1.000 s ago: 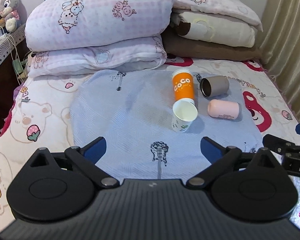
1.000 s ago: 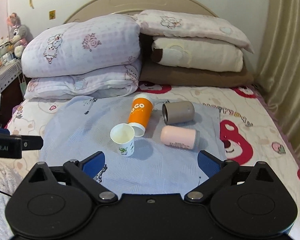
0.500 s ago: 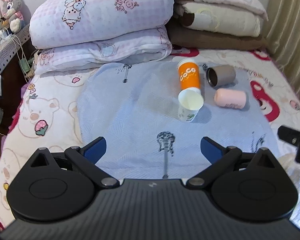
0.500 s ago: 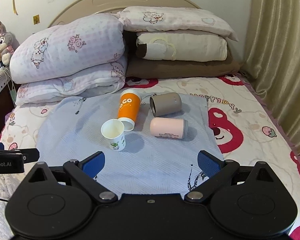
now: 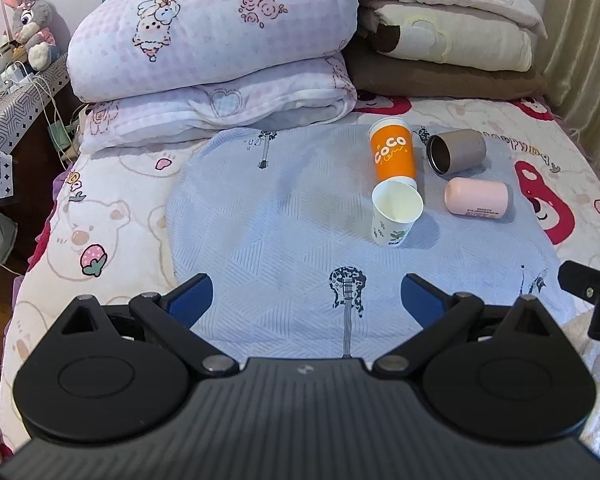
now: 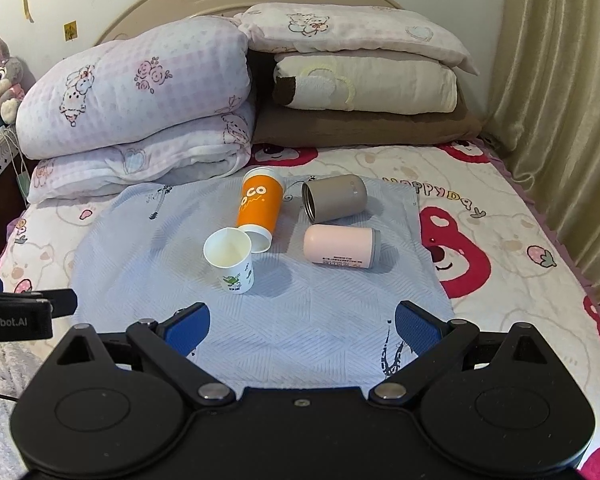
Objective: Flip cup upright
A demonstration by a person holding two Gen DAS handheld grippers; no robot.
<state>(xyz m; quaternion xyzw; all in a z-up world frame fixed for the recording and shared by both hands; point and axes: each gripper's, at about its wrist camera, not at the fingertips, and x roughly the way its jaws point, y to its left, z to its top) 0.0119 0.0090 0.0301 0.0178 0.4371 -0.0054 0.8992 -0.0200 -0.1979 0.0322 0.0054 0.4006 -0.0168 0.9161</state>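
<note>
Both grippers hang back at the near edge of the bed, jaws spread wide and gripping nothing; left gripper (image 5: 306,294) and right gripper (image 6: 302,322) each look out over the pale blue guitar-print cloth (image 6: 148,240), a flat patch that seems laid down to give the cups firmer footing than the bear-print bedspread (image 6: 480,216); four cups sit on it; the small white paper cup with a green cartoon print (image 6: 230,260) stands mouth-up, so that one looks done; touching its far rim lies the orange paper cup lettered COCO (image 6: 260,210), on its side, open mouth toward the grippers; right of it the grey metal tumbler (image 6: 334,198) lies on its side, mouth facing left; nearer, just beside it, the pink cylindrical cup (image 6: 342,246) lies on its side, grey end to the right; three candidates for flipping, then, and I can't tell which comes next; all lie ahead of both grippers and well apart from them; from the left wrist view they sit ahead and to the right, so the right gripper looks better placed.
</note>
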